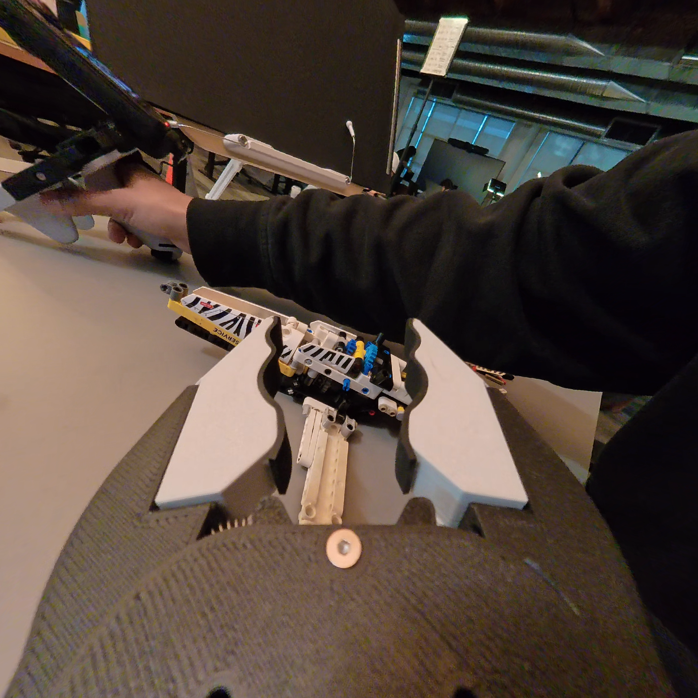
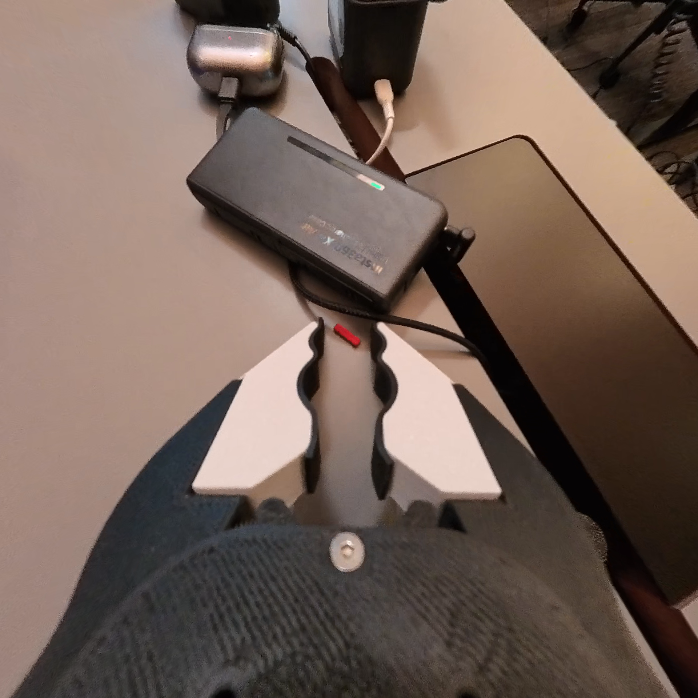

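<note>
Pale grey table point(image 1: 75, 377) beneath ceiling ducts point(image 1: 528, 56). Left gripper point(image 1: 342, 340) fingers wide around toy model point(image 1: 328, 362). Right gripper point(image 2: 347, 332) fingers narrow, apart, red piece point(image 2: 346, 334) between.

Grey tabletop point(image 2: 94, 226), black partition point(image 1: 245, 75), ceiling ducts point(image 1: 528, 75), windows point(image 1: 491, 128).

Both wrist views look down close at 1 table point(image 2: 94, 264).
</note>
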Available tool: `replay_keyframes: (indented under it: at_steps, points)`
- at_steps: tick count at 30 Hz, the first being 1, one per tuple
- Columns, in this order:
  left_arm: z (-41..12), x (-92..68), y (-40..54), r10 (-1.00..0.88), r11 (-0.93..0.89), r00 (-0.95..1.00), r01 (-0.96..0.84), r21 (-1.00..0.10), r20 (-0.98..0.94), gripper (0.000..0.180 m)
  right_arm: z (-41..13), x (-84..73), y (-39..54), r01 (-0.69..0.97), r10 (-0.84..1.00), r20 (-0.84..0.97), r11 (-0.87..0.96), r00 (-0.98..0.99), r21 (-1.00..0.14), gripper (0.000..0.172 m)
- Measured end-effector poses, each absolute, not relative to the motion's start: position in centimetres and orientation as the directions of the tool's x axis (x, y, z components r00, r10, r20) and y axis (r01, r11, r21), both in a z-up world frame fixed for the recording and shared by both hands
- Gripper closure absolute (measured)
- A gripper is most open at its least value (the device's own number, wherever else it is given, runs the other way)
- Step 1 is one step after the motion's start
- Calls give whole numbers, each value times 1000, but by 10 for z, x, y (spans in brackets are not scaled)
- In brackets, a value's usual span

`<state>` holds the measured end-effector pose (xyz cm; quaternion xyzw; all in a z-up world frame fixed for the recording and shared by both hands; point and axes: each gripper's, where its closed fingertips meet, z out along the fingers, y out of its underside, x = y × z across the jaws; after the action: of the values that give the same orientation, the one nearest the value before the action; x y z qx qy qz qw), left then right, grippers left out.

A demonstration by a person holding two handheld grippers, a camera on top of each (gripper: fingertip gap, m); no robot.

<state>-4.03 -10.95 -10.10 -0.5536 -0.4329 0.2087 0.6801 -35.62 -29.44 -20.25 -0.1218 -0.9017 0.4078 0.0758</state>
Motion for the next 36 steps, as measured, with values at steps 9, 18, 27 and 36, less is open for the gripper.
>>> replay_keyframes:
  at_steps: [9,18,27,36]
  points:
    - [-100,-40,-111,751,324,540,201,-925,380,119,-201,-336,-282,207,256,-50,637,-965,-743,170]
    - [-101,-40,-111,752,324,538,201,-924,381,119,-162,-297,-230,247,234,-133,574,-963,-781,170]
    - [-100,-40,-112,753,327,536,196,-924,380,120,-135,-240,-69,253,350,-49,567,-936,-784,170]
    - [-101,-41,-112,765,317,524,197,-928,373,121,-147,-218,137,462,675,-16,487,-738,-742,170]
